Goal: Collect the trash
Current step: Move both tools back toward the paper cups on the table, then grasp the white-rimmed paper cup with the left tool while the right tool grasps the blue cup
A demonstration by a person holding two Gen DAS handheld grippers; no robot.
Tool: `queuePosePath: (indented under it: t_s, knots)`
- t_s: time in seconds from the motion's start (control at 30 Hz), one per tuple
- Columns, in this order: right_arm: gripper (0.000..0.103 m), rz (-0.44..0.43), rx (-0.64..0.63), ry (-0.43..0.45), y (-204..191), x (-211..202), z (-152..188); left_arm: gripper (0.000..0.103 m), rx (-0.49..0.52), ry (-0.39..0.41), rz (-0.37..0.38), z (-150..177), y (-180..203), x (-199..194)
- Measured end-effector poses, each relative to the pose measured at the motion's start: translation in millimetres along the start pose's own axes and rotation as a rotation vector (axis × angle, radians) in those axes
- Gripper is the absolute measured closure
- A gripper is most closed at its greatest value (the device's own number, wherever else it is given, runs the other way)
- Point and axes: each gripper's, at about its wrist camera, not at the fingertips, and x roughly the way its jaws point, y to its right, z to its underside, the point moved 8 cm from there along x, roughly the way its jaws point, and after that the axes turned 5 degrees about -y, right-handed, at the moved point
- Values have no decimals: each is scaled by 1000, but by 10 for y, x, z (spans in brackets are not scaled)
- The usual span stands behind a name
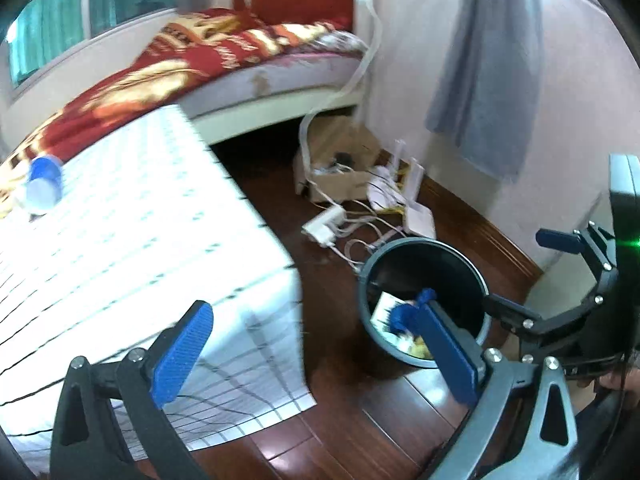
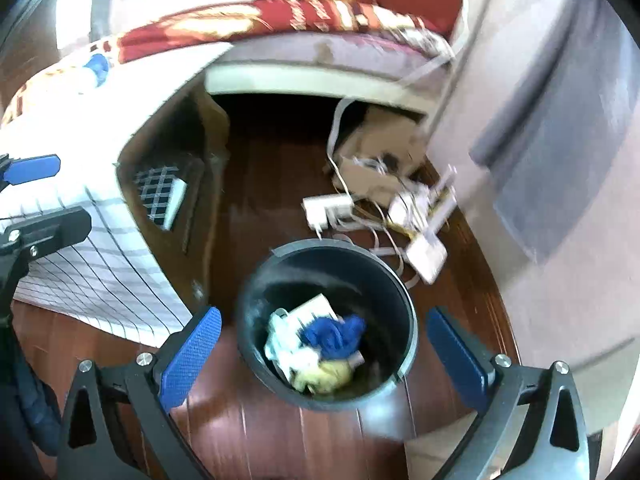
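Trash sits in the dark round bin (image 2: pixel 326 320) on the wooden floor (image 2: pixel 256 432): a crumpled blue cloth (image 2: pixel 336 336), a white card or paper (image 2: pixel 312 308) behind it, more white scraps to its left and something yellow (image 2: pixel 324 376) at the near side of the bin. The right gripper (image 2: pixel 324 356) hangs over the bin with its blue-padded fingers (image 2: pixel 192 356) wide apart and nothing between them, one finger on each side of the bin's rim.

From the left wrist view the bin (image 1: pixel 424 300) lies to the right of a table covered with a white checked cloth (image 1: pixel 132 248). The left gripper (image 1: pixel 316 352) also has its fingers spread well apart and empty; its right finger (image 1: pixel 448 348) overlaps the near edge of the bin in the picture, and whether it touches the rim cannot be told. Part of the right gripper's frame shows just right of the bin in that view.

Beyond the bin, by the wall, white cables and a power strip (image 2: pixel 328 208) lie tangled on the floor next to a cardboard box (image 2: pixel 380 148). Farther beyond the bin stands a bed with a red patterned blanket (image 1: pixel 200 52). A blue-and-white bottle-like thing (image 1: pixel 42 188) rests at the far edge of the table, too blurred to identify.
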Motion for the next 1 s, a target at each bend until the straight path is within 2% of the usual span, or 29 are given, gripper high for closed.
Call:
queuePosePath:
  t_s: [0.1, 0.17, 0.27, 0.33, 0.47, 0.53, 0.57, 0.67, 0.87, 1.0]
  knots:
    - [0, -29, -25, 71, -254, -123, -256, 1, -53, 23, -35, 11, -350, -152]
    - [0, -108, -25, 124, -477, -211, -465, 1, -98, 45, -62, 28, -650, -271]
    - [0, -204, -15, 147, -775, -245, -713, 1, -151, 68, -113, 67, -1053, -413]
    - [0, -237, -34, 145, -1014, -245, -892, 1, -198, 86, -152, 121, -1379, -525]
    - [0, -239, -101, 165, -1475, -278, -1208, 2, -282, 109, -210, 253, -1948, -702]
    - [0, -245, -149, 193, -1735, -328, -1381, 8, -317, 113, -236, 324, -2250, -785]
    - [0, -259, -180, 206, -1918, -346, -1493, 11, -328, 115, -247, 362, -2398, -827]
    - [0, -305, -226, 232, -2301, -381, -1792, 13, -368, 120, -298, 419, -2798, -922]
    - [0, -332, -301, 251, -2961, -299, -2398, 16, -430, 148, -354, 379, -3415, -1014]
    - [0, -337, -338, 262, -3243, -157, -2692, 16, -451, 136, -362, 341, -3725, -884]
